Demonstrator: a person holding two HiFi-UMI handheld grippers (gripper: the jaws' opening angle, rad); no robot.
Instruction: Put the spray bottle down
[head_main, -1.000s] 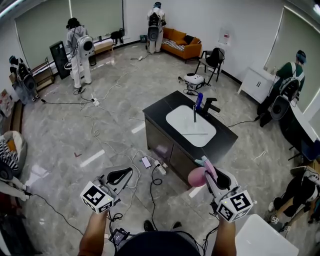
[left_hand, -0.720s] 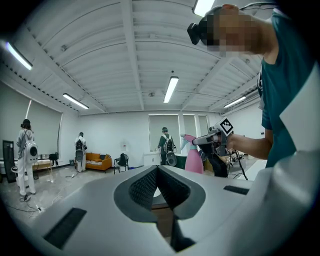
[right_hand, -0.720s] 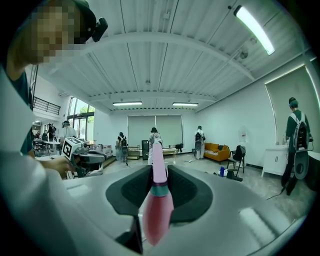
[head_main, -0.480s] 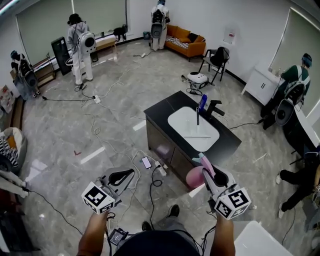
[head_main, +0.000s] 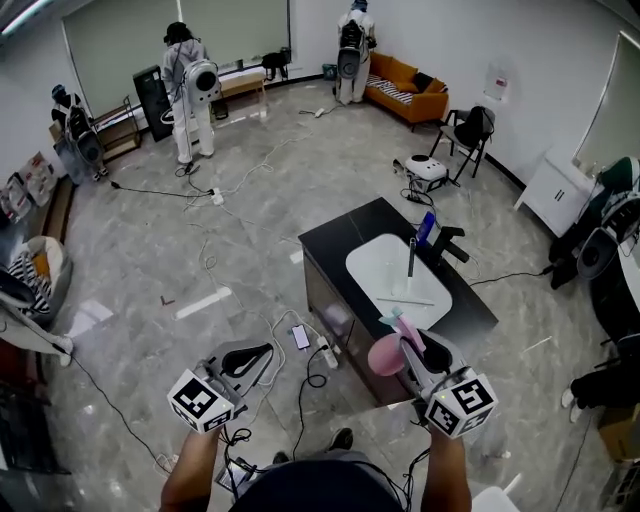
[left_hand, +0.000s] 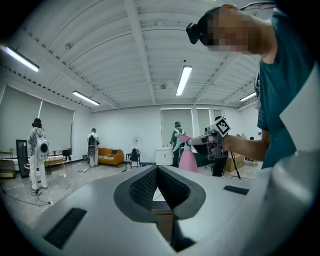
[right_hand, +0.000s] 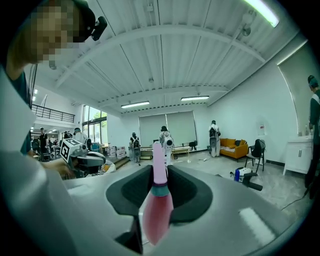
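Two grippers over open floor (head_main: 200, 250), counter (head_main: 340, 225) edge ahead, right gripper (head_main: 405, 343) jaws clamping spray bottle (head_main: 385, 355), left gripper (head_main: 262, 352) jaws closed.

Teal short-sleeved shirt (left_hand: 287, 100), what may be a dark head-mounted camera (left_hand: 196, 30), left gripper (head_main: 260, 352) and right gripper (head_main: 412, 342) in pale grey shells, black ribbed pads (left_hand: 144, 188), black-and-white marker cubes (head_main: 203, 400).
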